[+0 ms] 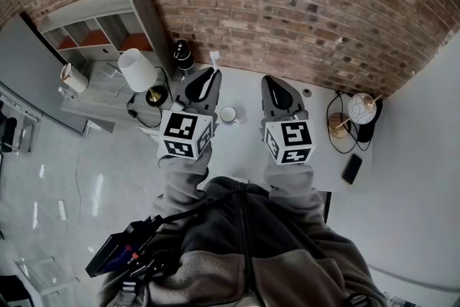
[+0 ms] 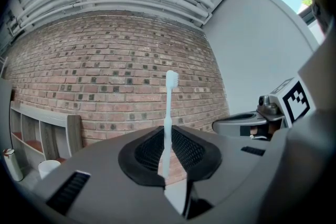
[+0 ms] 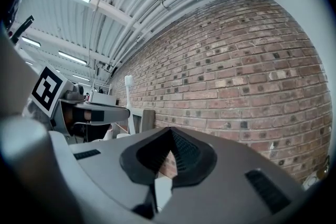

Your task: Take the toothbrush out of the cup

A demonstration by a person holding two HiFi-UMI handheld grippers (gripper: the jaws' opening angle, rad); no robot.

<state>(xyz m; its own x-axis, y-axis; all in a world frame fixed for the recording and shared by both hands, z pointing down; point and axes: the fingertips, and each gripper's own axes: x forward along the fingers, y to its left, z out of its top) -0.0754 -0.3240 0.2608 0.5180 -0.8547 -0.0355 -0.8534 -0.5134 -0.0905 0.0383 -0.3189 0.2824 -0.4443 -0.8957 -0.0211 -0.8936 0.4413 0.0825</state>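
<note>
My left gripper [image 1: 208, 80] is shut on the handle of a pale blue toothbrush [image 2: 169, 102]. The brush stands upright between the jaws with its bristle head [image 1: 214, 56] at the top, in front of the brick wall. A small white cup [image 1: 228, 114] stands on the grey table between the two grippers, below the brush and apart from it. The right gripper [image 1: 276, 87] is level beside the left one, its jaws together with nothing between them [image 3: 169, 136]. From the right gripper view the toothbrush [image 3: 128, 98] and the left gripper [image 3: 100, 112] show at the left.
A white-shaded lamp [image 1: 136, 70], a black bottle [image 1: 182, 54] and a grey shelf unit [image 1: 100, 29] stand at the back left. A round wooden-based object with cables [image 1: 359, 111] and a dark phone [image 1: 351, 169] lie at the right. The brick wall [image 1: 302, 3] borders the table.
</note>
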